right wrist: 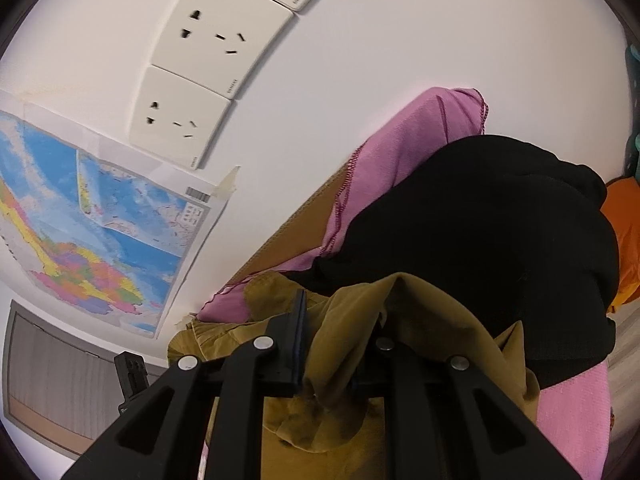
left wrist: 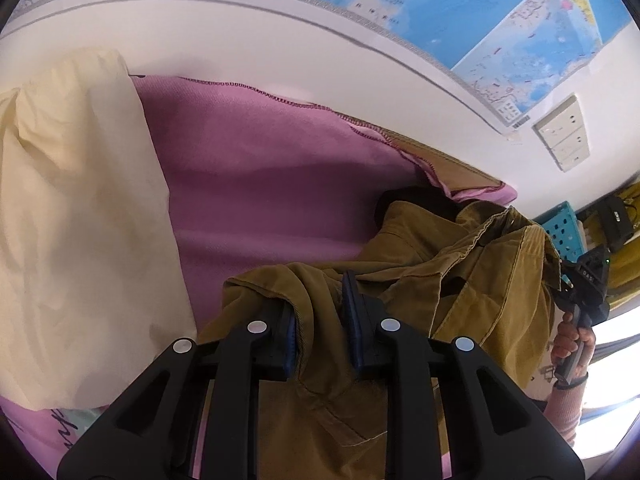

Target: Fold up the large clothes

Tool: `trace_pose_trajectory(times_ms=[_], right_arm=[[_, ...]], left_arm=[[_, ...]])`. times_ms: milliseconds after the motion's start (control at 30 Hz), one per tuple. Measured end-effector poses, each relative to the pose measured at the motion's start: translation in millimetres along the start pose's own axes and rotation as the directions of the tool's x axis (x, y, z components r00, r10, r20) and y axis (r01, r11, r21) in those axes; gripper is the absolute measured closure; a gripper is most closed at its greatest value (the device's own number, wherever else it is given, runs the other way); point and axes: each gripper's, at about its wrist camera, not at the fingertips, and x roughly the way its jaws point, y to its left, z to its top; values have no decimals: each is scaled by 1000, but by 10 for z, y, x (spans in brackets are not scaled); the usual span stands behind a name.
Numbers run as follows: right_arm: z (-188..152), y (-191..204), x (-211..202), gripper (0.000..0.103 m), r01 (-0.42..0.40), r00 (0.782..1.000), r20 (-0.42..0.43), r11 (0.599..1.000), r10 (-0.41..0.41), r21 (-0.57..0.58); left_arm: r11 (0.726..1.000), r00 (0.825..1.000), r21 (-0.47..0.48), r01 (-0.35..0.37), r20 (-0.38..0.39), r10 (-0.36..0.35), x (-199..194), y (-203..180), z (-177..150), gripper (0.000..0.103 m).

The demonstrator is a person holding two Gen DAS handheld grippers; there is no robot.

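Olive corduroy garment [left wrist: 400,288] stretches sideways between left gripper [left wrist: 320,320] and right gripper [right wrist: 340,340], fingers clamped on it.

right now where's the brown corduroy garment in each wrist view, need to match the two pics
Left wrist view: the brown corduroy garment fills the lower centre and right, bunched on the purple blanket, with a fold between the left gripper pads.
Right wrist view: it sits at bottom centre, draped over the right gripper, in front of a black garment.
Shared landmark: the wall map, upper right in the left view, left in the right view.
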Motion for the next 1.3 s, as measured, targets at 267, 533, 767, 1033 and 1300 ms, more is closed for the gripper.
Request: trace_pose_trajectory(times_ms=[267, 533, 767, 1033, 1300], right_arm=[[-2, 16, -54, 49, -38, 999, 26, 999, 38, 25], [-221, 515, -370, 39, 74, 987, 154, 981, -46, -181], [-805, 1080, -8, 39, 198, 979, 143, 834, -144, -515], [-888, 1045, 763, 48, 335, 937, 128, 726, -326, -600], [-826, 970, 1092, 47, 398, 900, 125, 673, -417, -624]], left_arm=[[999, 1000, -35, 6, -21, -7, 144, 73, 45, 81], [993, 998, -96, 62, -21, -64, 156, 169, 52, 80], [987, 995, -131, 98, -9, -100, 142, 217, 39, 79], [960, 965, -109, 257, 83, -248, -148, 223, -49, 45], [960, 931, 148, 239, 245, -270, -646, -192, -330, 16]])
